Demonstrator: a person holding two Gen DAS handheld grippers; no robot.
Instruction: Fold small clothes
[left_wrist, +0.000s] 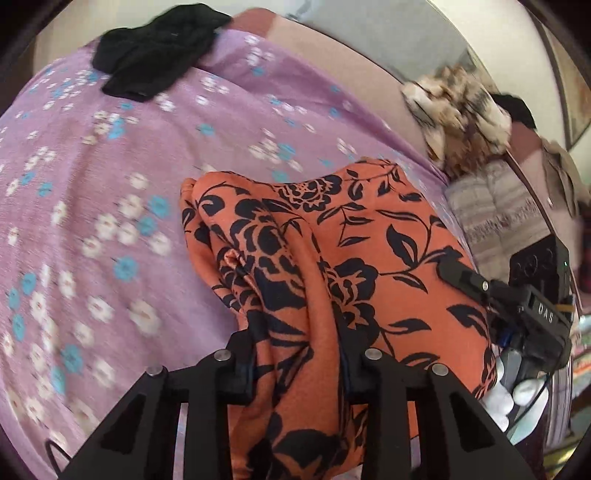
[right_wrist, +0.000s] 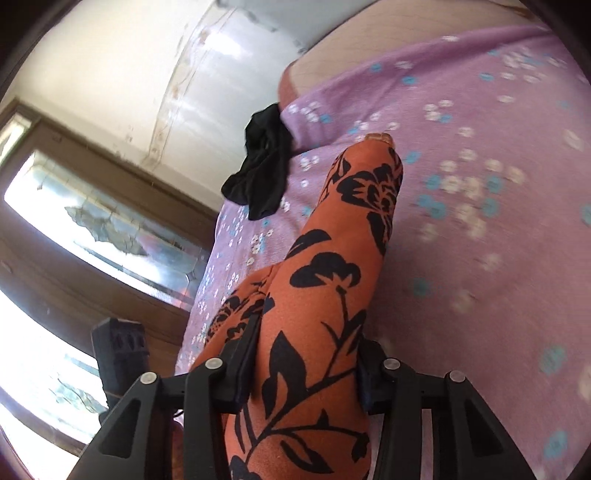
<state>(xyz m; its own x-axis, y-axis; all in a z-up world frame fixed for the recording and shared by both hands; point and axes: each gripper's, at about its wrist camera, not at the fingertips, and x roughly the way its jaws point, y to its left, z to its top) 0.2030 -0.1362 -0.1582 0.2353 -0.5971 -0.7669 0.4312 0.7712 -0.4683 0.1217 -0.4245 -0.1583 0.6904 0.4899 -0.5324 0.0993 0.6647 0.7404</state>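
I have the orange cloth with the black flower print (left_wrist: 332, 258) pinched in both grippers at once. In the left wrist view my left gripper (left_wrist: 299, 354) is clamped on a bunched fold of it: the fabric fills the gap between the two black fingers and spills out below them. The cloth stretches away to the right in that view, where my right gripper (left_wrist: 465, 277) bites its far edge; white-gloved fingers (left_wrist: 506, 398) of the person's hand show beneath that tool.

In the right wrist view the right gripper (right_wrist: 306, 362) is likewise closed on a thick roll of the same cloth (right_wrist: 332, 277), the pads pressing it from both sides. The roll runs forward from the jaws over the bed, ending in a rounded tip.

The cloth hangs over the bed's lilac sheet with small white and blue flowers (left_wrist: 110, 184), near its middle. A black garment (left_wrist: 155, 55) lies crumpled at the far edge of the sheet, well apart from the orange one; the right view shows it (right_wrist: 262, 166) draped over that edge. A furry brown-and-cream pile (left_wrist: 458, 114) sits beyond the sheet's right side. Both views are blurred.
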